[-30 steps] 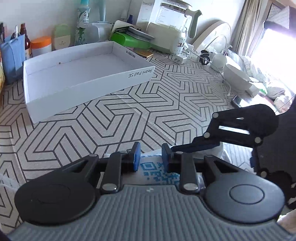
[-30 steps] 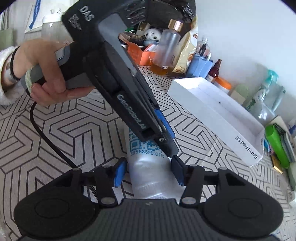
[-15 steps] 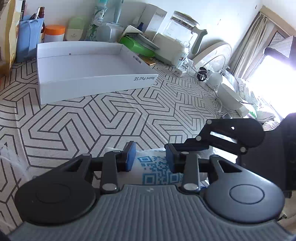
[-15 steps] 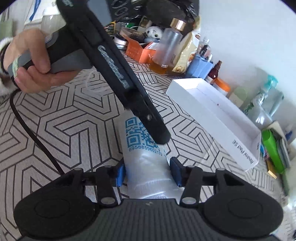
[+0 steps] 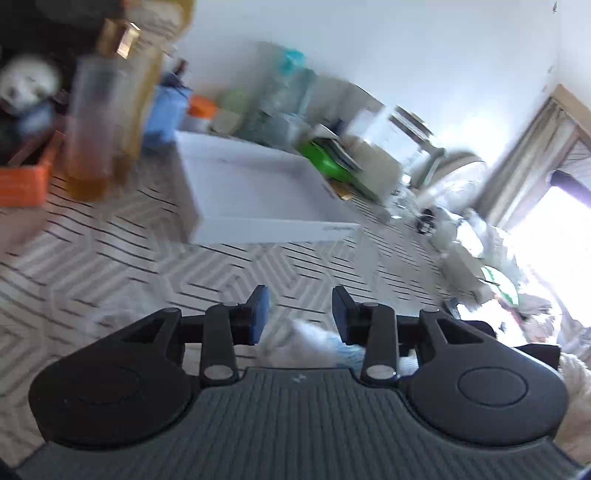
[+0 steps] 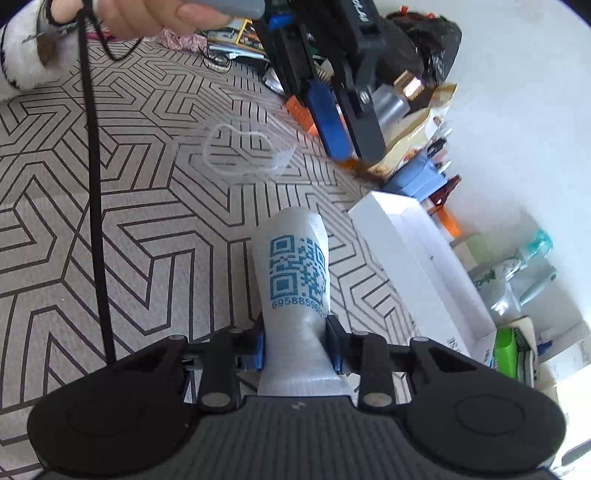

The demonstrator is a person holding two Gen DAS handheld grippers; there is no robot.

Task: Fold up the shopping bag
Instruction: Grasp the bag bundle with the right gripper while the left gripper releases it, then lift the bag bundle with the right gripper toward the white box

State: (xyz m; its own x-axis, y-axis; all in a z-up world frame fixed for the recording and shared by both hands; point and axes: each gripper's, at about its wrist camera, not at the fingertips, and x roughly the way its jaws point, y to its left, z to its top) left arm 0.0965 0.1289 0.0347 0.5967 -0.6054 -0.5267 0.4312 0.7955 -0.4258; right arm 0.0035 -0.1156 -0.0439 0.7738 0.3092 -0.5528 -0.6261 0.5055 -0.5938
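Note:
The shopping bag (image 6: 295, 266) is a white roll with a blue QR code, lying on the patterned tablecloth (image 6: 129, 221). My right gripper (image 6: 295, 343) has its jaws closing on the roll's near end, and both pads pinch it narrow. A thin clear flap with a handle loop (image 6: 240, 155) lies flat beyond the roll. My left gripper (image 6: 352, 147) hangs above the far end, apart from the bag. In the blurred left wrist view the left gripper (image 5: 300, 310) has its jaws opening with nothing between them, and the bag (image 5: 314, 343) shows low behind the fingers.
A white shallow box (image 6: 417, 258) stands right of the bag, also seen as the white box (image 5: 258, 195). Bottles and an orange crate (image 5: 22, 181) crowd the back wall. A black cable (image 6: 96, 184) hangs from the person's hand (image 6: 147, 18).
The left gripper let go of the bag, rose and swung away with its jaws widening. The right gripper's jaws narrowed onto the bag's near end.

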